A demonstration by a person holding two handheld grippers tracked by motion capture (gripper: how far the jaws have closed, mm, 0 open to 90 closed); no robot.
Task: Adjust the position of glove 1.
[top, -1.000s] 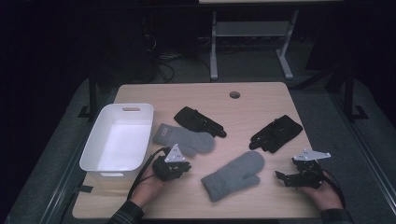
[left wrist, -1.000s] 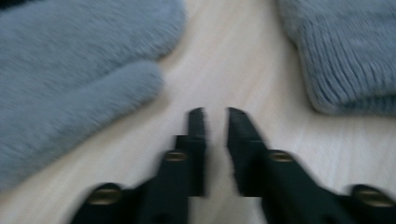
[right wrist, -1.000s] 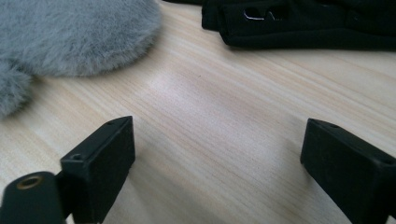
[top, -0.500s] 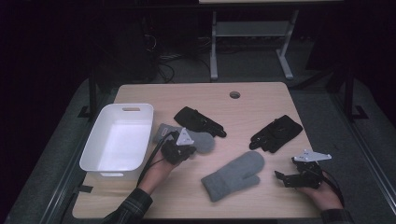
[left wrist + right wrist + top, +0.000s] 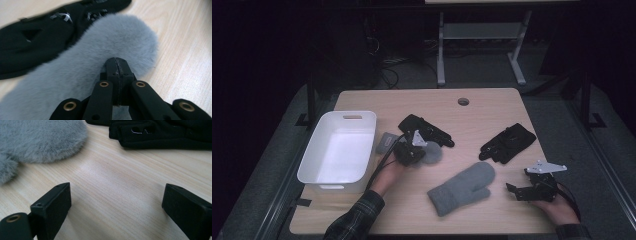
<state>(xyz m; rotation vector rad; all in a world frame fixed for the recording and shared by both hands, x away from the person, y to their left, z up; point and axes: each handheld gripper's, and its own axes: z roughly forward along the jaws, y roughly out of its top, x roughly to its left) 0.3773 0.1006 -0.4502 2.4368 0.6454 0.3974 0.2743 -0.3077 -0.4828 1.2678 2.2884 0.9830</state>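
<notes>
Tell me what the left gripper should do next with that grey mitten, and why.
Probably lift it and carry it left toward the white bin. The left gripper has its jaws shut, seemingly pinching the grey mitten, which lies partly over a black glove beside the bin. The right gripper rests open.

Your left forearm, in a plaid sleeve [image 5: 357, 217], reaches in from the near edge toward mid-table. Your left hand [image 5: 388, 172] holds the left gripper [image 5: 412, 150] low, jaws pressed together with no gap visible in the left gripper view. Your right hand [image 5: 557, 207] sits near the right near edge, holding the right gripper [image 5: 518, 190] low and pointing left, jaws spread wide apart.
</notes>
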